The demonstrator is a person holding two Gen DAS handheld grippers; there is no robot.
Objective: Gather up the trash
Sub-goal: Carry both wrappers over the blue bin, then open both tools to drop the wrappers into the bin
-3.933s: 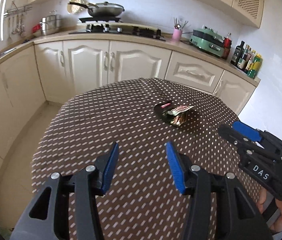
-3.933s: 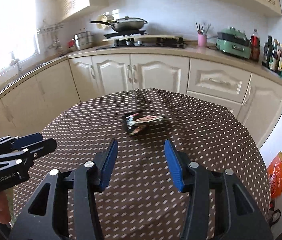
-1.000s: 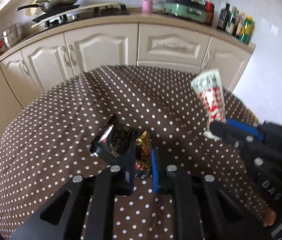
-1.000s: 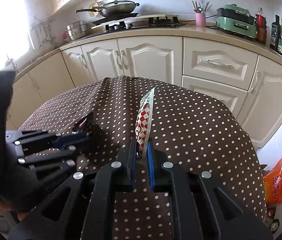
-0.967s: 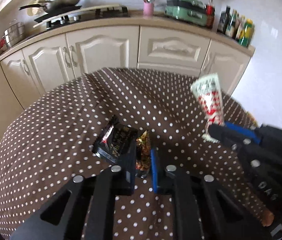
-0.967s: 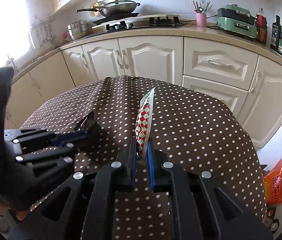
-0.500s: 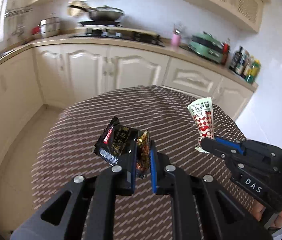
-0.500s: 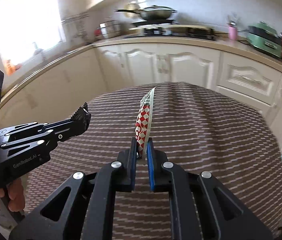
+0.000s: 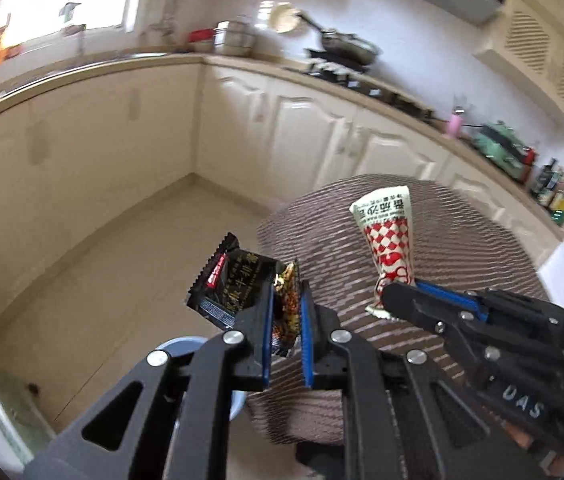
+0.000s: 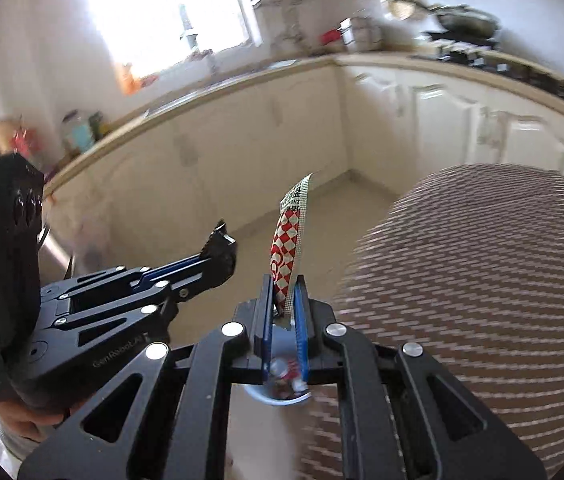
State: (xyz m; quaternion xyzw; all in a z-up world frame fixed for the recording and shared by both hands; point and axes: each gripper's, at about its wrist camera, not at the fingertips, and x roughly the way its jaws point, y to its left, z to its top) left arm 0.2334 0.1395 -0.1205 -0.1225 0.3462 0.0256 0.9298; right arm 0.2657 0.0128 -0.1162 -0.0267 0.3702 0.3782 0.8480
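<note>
We read "DAS" in pale letters on the black body of the right gripper (image 9: 400, 306), seen from the left wrist. From the right wrist, "GenRobot.AI" runs along the body of the left gripper (image 10: 222, 246). The red-and-white checked sachet (image 9: 388, 240) bears Chinese characters on its white top band, and the black snack wrapper (image 9: 230, 286) shows gold Chinese characters and a red label too small for us to read.

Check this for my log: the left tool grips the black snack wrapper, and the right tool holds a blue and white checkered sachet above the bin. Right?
Nearly. The sachet in the right tool is red and white checkered, not blue, as the right wrist view shows. The rest stands: the left tool grips the black snack wrapper, and the bin sits below the right tool.
</note>
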